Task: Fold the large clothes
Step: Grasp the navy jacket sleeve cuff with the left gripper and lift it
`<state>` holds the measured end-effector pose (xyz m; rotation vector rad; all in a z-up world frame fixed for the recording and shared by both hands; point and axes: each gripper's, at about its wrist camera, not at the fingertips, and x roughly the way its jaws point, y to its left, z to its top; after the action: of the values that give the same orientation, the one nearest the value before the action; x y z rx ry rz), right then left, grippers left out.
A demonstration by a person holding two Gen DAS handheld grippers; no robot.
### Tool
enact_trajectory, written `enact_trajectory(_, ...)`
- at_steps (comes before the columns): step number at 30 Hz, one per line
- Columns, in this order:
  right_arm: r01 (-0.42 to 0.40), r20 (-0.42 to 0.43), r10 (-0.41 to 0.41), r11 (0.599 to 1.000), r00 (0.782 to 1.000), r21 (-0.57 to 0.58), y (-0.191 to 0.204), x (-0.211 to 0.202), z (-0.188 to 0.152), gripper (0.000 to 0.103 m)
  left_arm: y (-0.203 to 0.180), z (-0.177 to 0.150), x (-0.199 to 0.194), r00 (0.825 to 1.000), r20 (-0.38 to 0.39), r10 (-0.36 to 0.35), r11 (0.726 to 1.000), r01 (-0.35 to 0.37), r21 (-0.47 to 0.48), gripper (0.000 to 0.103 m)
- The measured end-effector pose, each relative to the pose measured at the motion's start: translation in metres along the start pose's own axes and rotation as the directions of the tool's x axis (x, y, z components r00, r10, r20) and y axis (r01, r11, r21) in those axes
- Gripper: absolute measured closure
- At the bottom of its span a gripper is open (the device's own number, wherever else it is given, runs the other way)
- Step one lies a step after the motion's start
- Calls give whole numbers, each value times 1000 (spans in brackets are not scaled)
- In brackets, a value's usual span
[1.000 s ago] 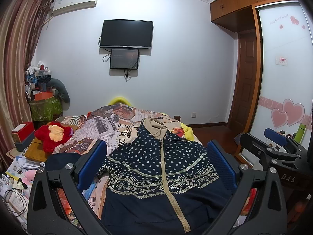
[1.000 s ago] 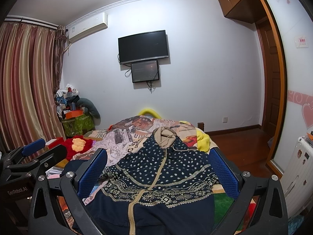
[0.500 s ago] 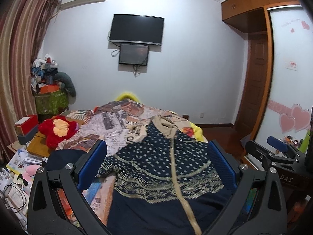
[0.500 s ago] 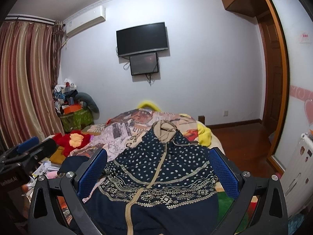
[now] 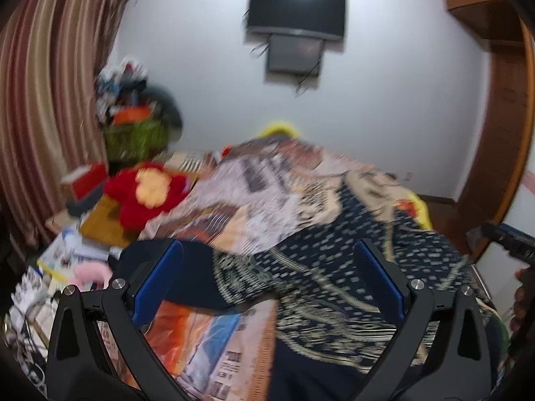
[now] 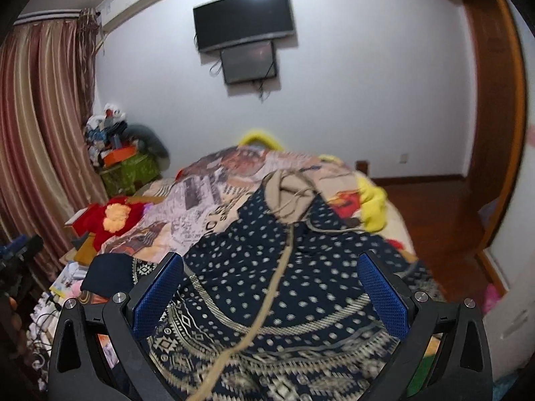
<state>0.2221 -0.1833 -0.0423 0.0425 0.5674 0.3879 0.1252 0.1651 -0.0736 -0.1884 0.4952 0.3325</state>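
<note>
A navy hooded jacket point(image 6: 284, 287) with pale dots, patterned bands and a tan zipper lies spread face up on the bed's printed bedspread point(image 6: 214, 197), and both tongs hang over it with nothing between their blue pads. The right gripper point(image 6: 269, 290) stands with its jaws wide apart, the jacket's chest and zipper line lying below and straight ahead between them, the beige hood point(image 6: 291, 197) farther out in front. The left gripper point(image 5: 267, 282) is likewise spread wide; in its blurred view the jacket's body lies below and toward its right pad, while a dark sleeve point(image 5: 187, 277) reaches across under its left pad toward the bed's edge. Whether either tong touches the cloth cannot be told. A red plush toy point(image 5: 147, 197) sits well off ahead and left of the left gripper.
</note>
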Motion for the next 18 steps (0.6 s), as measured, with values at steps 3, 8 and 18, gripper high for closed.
enact_trajectory(3, -8, -62, 7, 1000, 998, -14, 6, 39, 10, 0, 33, -9, 34, 997, -62, 46, 997, -50, -63, 0)
enact_trajectory(8, -27, -151, 10, 993, 989, -113, 32, 102, 21, 0, 93, -33, 94, 964, -192, 186, 972, -208, -106, 0)
enact_trajectory(18, -192, -416, 76, 950, 906, -245, 104, 230, -1, 0, 191, -80, 153, 919, -384, 89, 918, -225, -326, 4)
